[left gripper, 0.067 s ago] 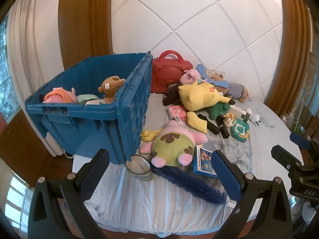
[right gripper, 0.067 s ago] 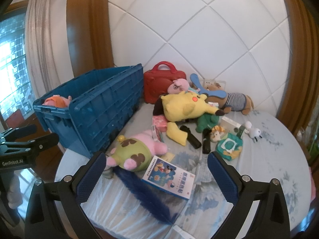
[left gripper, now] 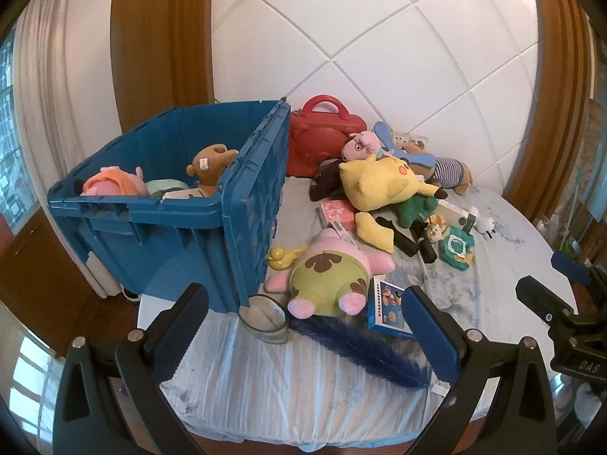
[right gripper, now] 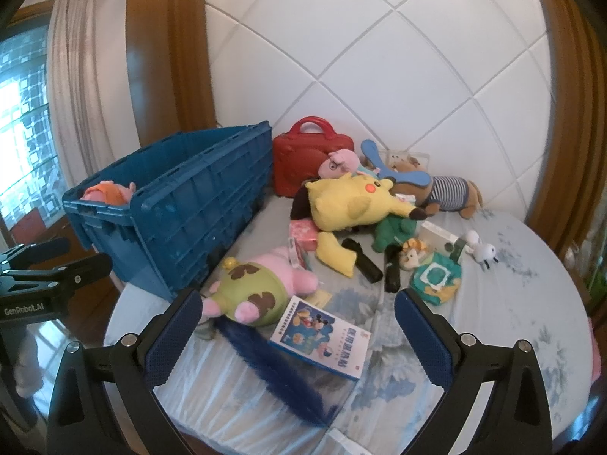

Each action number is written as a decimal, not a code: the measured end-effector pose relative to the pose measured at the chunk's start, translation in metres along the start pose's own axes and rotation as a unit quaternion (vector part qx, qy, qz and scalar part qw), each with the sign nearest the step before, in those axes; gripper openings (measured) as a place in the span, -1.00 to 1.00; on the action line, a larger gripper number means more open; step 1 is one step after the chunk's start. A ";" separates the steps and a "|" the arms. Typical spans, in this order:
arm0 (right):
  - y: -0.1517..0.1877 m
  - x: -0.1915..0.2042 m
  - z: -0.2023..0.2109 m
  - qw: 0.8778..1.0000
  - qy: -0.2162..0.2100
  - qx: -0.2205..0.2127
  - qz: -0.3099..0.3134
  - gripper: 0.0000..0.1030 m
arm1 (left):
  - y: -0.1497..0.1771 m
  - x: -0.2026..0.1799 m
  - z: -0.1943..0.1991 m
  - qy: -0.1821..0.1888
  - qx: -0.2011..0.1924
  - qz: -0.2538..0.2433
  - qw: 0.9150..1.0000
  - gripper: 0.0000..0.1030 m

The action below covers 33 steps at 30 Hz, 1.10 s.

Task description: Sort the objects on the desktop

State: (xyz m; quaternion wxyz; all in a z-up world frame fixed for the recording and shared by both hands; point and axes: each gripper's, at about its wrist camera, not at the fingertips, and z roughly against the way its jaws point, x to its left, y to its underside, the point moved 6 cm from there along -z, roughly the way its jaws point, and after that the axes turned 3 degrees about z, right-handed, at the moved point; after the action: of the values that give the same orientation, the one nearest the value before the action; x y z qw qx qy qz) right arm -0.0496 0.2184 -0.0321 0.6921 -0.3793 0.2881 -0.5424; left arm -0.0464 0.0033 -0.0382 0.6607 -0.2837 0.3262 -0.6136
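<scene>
Partly sorted, by appearance: blue crate [left gripper: 197, 227] at far left of desk [left gripper: 303, 390] held brown bear [left gripper: 210, 163] and pink plush. Most objects remained outside: green-and-pink plush [left gripper: 326, 276] just beside crate, picture book [right gripper: 322, 333] near front, yellow plush [right gripper: 353, 201] heaped behind. Left gripper [left gripper: 303, 326] and right gripper [right gripper: 296, 337] hovered, jaws spread wide, holding nothing.

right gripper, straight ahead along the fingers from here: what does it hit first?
Likely the picture book lying flat between the open right gripper fingers' line, with the blue feather just left of it. Depth is unclear; the gripper may pass above both.
</scene>
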 end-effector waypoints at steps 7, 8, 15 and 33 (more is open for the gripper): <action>0.002 -0.002 -0.002 1.000 0.001 0.004 -0.002 1.00 | 0.002 -0.004 -0.002 -0.003 0.001 -0.008 1.000 1.00; 0.002 -0.002 -0.003 1.000 0.001 0.004 -0.002 1.00 | 0.002 -0.004 -0.003 -0.001 0.001 -0.007 1.000 1.00; 0.003 -0.003 0.000 1.000 0.001 0.006 -0.005 1.00 | 0.001 -0.002 -0.003 0.003 0.003 -0.003 1.000 1.00; 0.006 -0.007 0.003 1.000 0.001 0.005 -0.010 1.00 | 0.005 -0.009 0.000 0.003 0.006 -0.007 1.000 1.00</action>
State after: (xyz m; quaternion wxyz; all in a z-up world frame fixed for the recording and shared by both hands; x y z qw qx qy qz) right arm -0.0457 0.2261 -0.0362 0.6885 -0.3779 0.2820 -0.5511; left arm -0.0437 0.0126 -0.0419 0.6571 -0.2803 0.3222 -0.6211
